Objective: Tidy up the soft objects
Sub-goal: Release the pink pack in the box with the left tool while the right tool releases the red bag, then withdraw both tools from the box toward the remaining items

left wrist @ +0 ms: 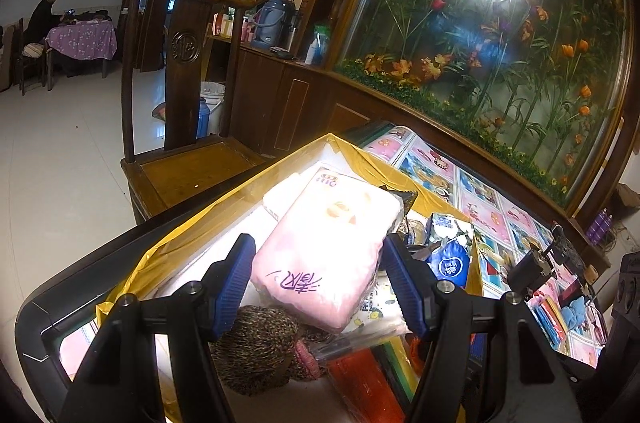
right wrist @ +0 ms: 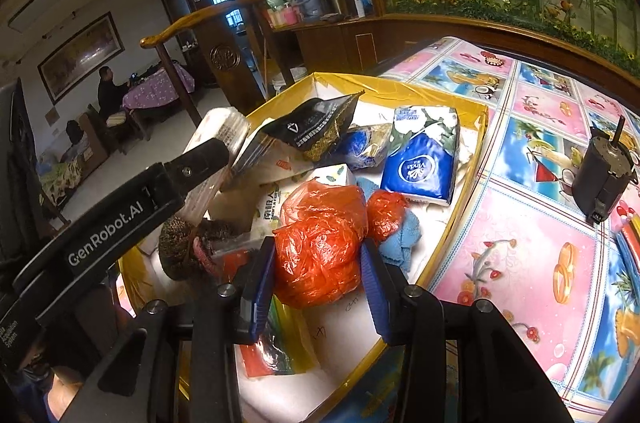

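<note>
The left hand-held gripper is clamped on a soft pink plastic-wrapped tissue pack above the yellow-rimmed cardboard box. The right hand-held gripper squeezes a crinkly orange plastic bag inside it, beside a blue tissue pack on the patterned surface.

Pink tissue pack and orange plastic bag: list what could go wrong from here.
1. The pink plastic-wrapped tissue pack sits between the left tongs, gripped near one end; its slick wrap could slip or sag.
2. The crinkled orange plastic bag in the right tongs is thin and may tear or drag the light blue cloth beside it.
3. The yellow-rimmed box is crowded, so the blue tissue pack could get knocked.
</note>
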The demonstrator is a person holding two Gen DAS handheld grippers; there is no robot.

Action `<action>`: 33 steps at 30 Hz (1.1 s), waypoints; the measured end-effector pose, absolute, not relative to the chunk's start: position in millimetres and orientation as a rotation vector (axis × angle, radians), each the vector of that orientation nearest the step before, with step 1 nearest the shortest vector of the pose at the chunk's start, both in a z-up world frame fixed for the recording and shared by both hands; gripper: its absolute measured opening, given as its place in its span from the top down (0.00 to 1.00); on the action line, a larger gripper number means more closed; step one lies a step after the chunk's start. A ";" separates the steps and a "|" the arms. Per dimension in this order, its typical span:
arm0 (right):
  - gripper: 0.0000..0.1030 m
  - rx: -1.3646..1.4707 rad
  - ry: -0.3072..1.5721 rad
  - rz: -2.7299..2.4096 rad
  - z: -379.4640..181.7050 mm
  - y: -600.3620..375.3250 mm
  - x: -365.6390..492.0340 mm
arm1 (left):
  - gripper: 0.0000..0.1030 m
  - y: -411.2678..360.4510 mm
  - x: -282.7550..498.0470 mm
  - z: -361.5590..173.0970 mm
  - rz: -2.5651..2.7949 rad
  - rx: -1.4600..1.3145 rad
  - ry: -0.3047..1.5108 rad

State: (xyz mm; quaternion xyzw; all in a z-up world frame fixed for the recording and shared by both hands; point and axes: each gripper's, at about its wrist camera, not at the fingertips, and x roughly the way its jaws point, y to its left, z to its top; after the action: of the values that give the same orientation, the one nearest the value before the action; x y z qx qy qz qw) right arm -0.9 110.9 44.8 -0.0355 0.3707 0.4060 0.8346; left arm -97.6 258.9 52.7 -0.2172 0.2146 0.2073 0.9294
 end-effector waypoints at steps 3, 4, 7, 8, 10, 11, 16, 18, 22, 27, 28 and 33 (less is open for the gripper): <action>0.55 -0.086 0.793 0.863 43.7 112.1 -2.5 | 0.37 257.9 -95.9 51.4 0.424 -0.444 0.447; 0.55 -0.089 0.796 0.863 42.8 112.6 -3.0 | 0.37 258.4 -95.6 50.9 0.424 -0.444 0.449; 0.55 -0.087 0.800 0.862 42.3 112.1 -3.0 | 0.37 259.4 -94.5 51.4 0.425 -0.444 0.451; 0.55 -0.087 0.801 0.862 42.4 112.1 -3.6 | 0.37 258.9 -94.8 51.5 0.425 -0.444 0.450; 0.55 -0.088 0.802 0.862 42.6 112.1 -4.0 | 0.37 259.8 -95.2 52.0 0.423 -0.446 0.446; 0.54 -0.089 0.803 0.862 43.0 112.1 -4.3 | 0.36 259.4 -95.7 52.4 0.423 -0.445 0.441; 0.41 -0.087 0.788 0.861 45.9 108.8 -5.9 | 0.30 256.1 -100.3 55.4 0.421 -0.432 0.407; 0.40 -0.081 0.777 0.862 48.5 106.4 -6.5 | 0.29 255.9 -102.8 55.6 0.420 -0.434 0.396; 0.40 -0.059 0.755 0.861 54.0 99.2 -7.4 | 0.29 255.1 -105.0 56.4 0.416 -0.438 0.382; 0.40 -0.008 0.733 0.847 62.5 83.6 -5.2 | 0.29 251.3 -109.0 59.0 0.416 -0.428 0.359; 0.40 0.004 0.732 0.840 63.9 79.0 -4.3 | 0.29 250.0 -109.5 60.2 0.415 -0.418 0.354; 0.40 0.065 0.722 0.803 71.4 52.4 3.1 | 0.17 227.1 -97.1 68.4 0.378 -0.235 0.357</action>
State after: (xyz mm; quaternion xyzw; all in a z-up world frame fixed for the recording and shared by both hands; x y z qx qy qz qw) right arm 3.1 52.4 71.4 0.0307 0.3438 0.3824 0.8571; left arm -97.1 227.1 68.4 -0.1159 0.1760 0.1862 0.9596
